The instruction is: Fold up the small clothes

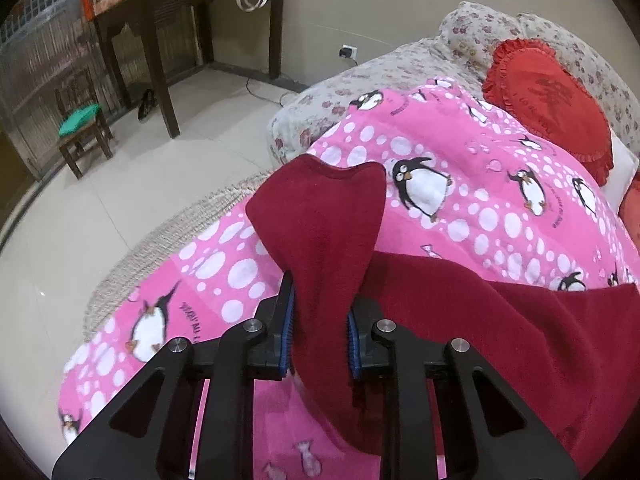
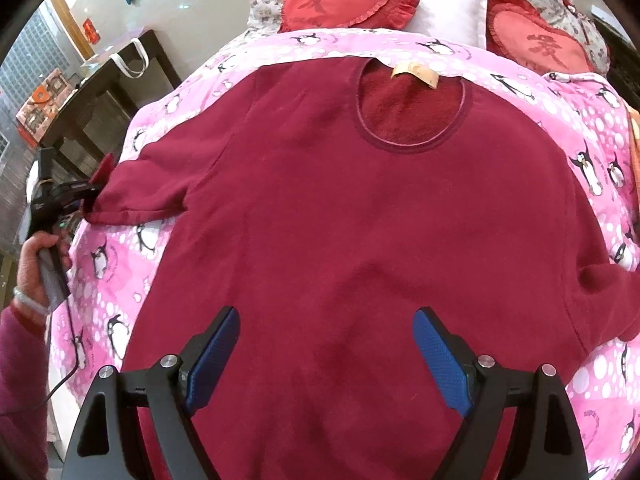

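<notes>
A dark red fleece top [image 2: 340, 216] lies flat, front up, on a pink penguin blanket [image 2: 120, 248], round neckline with a tan label [image 2: 414, 74] at the far end. My left gripper [image 1: 320, 316] is shut on the cuff of the top's left sleeve [image 1: 320, 208], which stands up bunched between the blue pads. It also shows in the right wrist view [image 2: 94, 190] at the sleeve end [image 2: 140, 188], held by a hand. My right gripper [image 2: 326, 352] is open and empty just above the top's lower middle. The right sleeve [image 2: 608, 292] lies bunched at the right edge.
Two red heart cushions [image 2: 348, 0] and a white pillow [image 2: 452, 12] lie at the bed's head on a floral cover [image 1: 360, 88]. A dark wooden table [image 1: 180, 32], a small chair [image 1: 80, 120] and tiled floor [image 1: 120, 200] lie left of the bed.
</notes>
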`<act>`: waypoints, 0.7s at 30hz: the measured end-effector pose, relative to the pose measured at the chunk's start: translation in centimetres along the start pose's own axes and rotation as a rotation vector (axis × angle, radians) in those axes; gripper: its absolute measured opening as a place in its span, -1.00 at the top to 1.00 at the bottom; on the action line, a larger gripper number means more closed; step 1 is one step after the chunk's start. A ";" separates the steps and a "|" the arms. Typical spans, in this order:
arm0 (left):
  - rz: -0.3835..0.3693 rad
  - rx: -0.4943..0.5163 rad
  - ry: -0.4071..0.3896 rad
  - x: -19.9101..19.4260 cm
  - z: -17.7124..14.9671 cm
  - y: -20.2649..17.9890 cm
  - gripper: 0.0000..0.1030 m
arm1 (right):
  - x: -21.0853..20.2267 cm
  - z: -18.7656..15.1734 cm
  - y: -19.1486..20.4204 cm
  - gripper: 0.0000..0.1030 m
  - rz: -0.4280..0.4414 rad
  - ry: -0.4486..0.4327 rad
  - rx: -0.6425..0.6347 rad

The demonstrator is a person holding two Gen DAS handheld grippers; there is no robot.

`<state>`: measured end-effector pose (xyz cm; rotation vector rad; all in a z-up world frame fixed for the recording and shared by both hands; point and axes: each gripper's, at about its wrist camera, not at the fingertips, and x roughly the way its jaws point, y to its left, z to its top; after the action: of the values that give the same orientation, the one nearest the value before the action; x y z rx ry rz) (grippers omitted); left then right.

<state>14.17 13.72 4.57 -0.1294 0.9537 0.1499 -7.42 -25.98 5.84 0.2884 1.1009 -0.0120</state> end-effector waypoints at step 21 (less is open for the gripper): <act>-0.120 0.219 -0.080 -9.9 -7.0 -7.9 -0.10 | -1.7 -1.1 -4.6 -0.70 -0.217 -0.077 0.115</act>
<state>4.40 4.09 9.03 0.0209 0.8738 -0.0601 -9.90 -30.35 5.85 0.2680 1.0525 -0.2782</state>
